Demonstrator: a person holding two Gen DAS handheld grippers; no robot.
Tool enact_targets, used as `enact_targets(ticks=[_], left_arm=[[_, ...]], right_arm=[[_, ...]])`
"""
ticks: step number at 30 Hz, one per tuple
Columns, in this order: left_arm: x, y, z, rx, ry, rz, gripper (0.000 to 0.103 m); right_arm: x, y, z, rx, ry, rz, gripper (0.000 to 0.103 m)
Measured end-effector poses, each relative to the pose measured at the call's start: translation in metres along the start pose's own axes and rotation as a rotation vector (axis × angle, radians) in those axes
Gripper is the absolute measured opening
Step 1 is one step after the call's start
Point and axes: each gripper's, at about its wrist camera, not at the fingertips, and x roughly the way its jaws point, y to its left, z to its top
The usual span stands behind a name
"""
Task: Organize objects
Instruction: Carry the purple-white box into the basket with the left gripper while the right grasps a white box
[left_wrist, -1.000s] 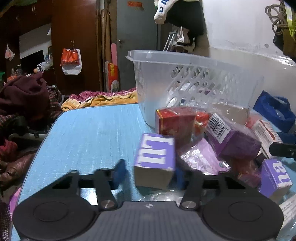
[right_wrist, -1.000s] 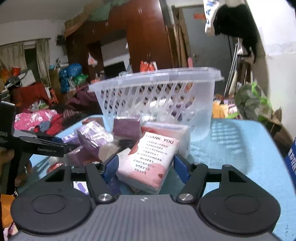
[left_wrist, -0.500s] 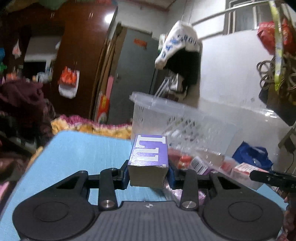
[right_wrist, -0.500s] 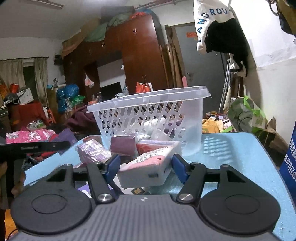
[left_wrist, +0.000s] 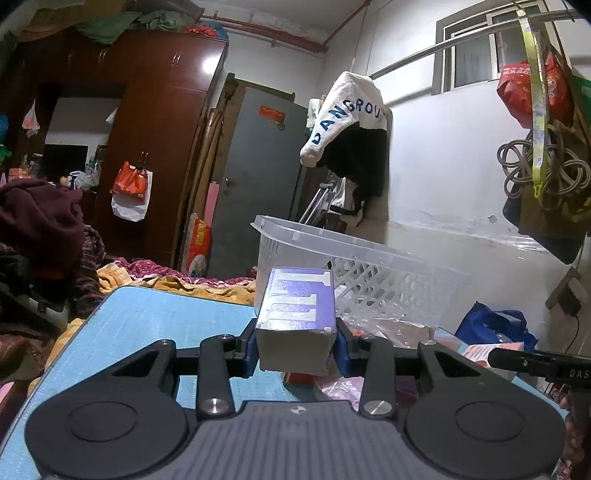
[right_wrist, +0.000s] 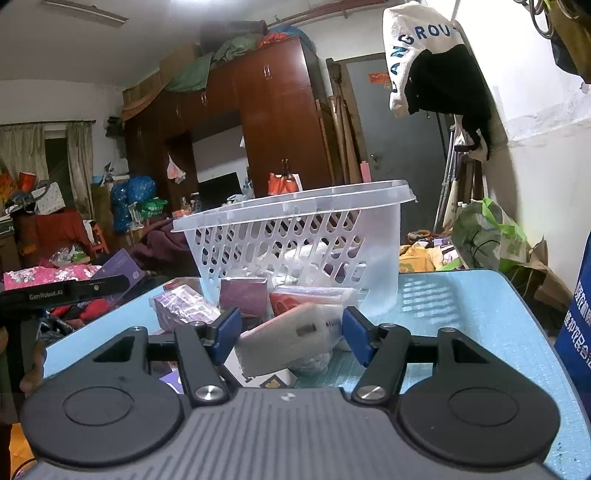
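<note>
My left gripper (left_wrist: 295, 345) is shut on a purple box (left_wrist: 297, 314) and holds it above the blue table (left_wrist: 155, 314), in front of the clear plastic basket (left_wrist: 354, 266). My right gripper (right_wrist: 291, 332) is shut on a pink and white packet (right_wrist: 291, 341), lifted and tilted, in front of the same basket (right_wrist: 295, 236). Several purple and red packets (right_wrist: 184, 308) lie on the table at the basket's foot. The basket holds a few items, seen dimly through its wall.
A blue bag (left_wrist: 495, 328) sits right of the pile. A blue sign (right_wrist: 580, 314) stands at the table's right edge. Clothes and a wardrobe (left_wrist: 155, 122) fill the room behind. The left gripper's side shows in the right wrist view (right_wrist: 70, 290).
Both grippers closed on their items and lifted them off the table. The left rose with the purple box; the right raised and tilted the pink packet toward the basket.
</note>
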Motion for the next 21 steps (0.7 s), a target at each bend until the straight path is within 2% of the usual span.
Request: enact_targets(ticks=[15,21], left_arm=[[0.0010,0.0010,-0.0004,-0.001,0.005,0.000,0.043],[0.0008,0.0007,-0.0008,0.001,-0.001,-0.004,0.043]], right_arm=[[-0.0003,-0.0007,0.0002,0.007,0.008,0.001,0.063],[-0.0054,0.0003,-0.0011,0.006,-0.021,-0.002,0.061]])
